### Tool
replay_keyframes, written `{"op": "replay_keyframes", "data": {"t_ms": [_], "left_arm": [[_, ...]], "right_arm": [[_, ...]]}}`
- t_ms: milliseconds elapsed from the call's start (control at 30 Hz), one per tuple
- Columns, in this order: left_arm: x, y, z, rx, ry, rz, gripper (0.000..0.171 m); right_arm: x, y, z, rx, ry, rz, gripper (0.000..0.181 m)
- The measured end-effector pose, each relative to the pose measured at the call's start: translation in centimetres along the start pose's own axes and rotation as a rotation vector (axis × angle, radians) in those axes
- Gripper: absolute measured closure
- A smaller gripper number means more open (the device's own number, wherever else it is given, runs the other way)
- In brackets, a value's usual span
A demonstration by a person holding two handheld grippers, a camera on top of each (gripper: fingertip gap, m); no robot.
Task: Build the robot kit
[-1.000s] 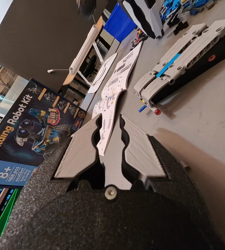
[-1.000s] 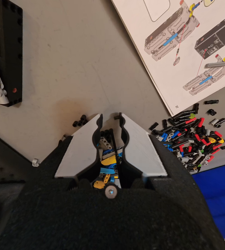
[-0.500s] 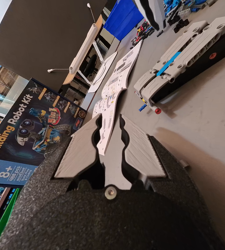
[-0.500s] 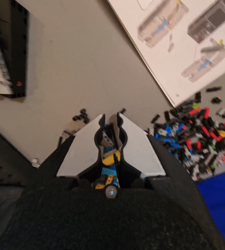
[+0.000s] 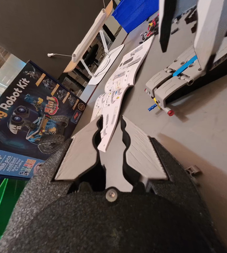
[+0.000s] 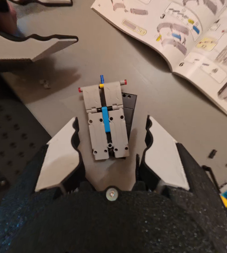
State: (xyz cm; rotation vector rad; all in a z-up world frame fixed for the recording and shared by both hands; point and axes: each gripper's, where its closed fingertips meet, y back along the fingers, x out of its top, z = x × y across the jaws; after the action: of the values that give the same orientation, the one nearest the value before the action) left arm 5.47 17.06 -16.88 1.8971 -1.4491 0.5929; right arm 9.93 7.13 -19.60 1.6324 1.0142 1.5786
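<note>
Fingers of the right gripper (image 6: 112, 138) stand wide apart and empty, poised straddling the one grey-and-black brick assembly (image 6: 107, 127) lying flat on the desk (image 6: 158, 109), seemingly lined up along its length. Over at ten o'clock from it in the right wrist view, the left gripper (image 5: 110, 131) lies low with its fingers a narrow gap apart, clamped on nothing and aimed at the single open instruction booklet (image 5: 118, 98). One kit box (image 5: 28, 113) stands propped at nine o'clock of the left gripper, likely for reference.
</note>
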Motion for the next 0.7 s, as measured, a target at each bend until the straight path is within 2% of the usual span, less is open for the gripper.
{"op": "replay_keyframes", "data": {"t_ms": [67,167,233,300,433,533,633,700], "left_arm": [[0.0,0.0,-0.1,-0.009,0.033,-0.003,0.147],[0.2,0.1,-0.2,-0.03,0.093,-0.003,0.147],[0.5,0.3,-0.2,-0.068,0.174,-0.001,0.147],[0.8,0.4,0.2,-0.148,0.306,-0.002,0.145],[1.6,0.8,1.9,-0.392,0.631,-0.011,0.135],[2.5,1.3,3.5,-0.583,0.878,-0.04,0.118],[3.7,1.6,4.2,-0.72,1.091,-0.039,0.097],[5.0,2.0,3.5,-0.783,1.216,0.022,0.087]], "right_arm": [[-0.6,-1.0,-0.3,0.003,-0.056,-0.011,0.082],[-2.1,-2.4,0.1,-0.06,-0.08,-0.099,0.096],[-2.7,-3.0,0.3,-0.076,-0.097,-0.123,0.096],[-2.8,-2.8,1.0,-0.117,-0.076,-0.127,0.115],[-2.4,-2.7,1.2,-0.074,-0.099,-0.122,0.117],[-1.1,-2.3,1.2,-0.125,-0.061,-0.04,0.117],[2.2,-0.7,0.9,-0.203,-0.024,0.137,0.117],[4.6,0.8,0.3,-0.276,0.021,0.252,0.118]]}}
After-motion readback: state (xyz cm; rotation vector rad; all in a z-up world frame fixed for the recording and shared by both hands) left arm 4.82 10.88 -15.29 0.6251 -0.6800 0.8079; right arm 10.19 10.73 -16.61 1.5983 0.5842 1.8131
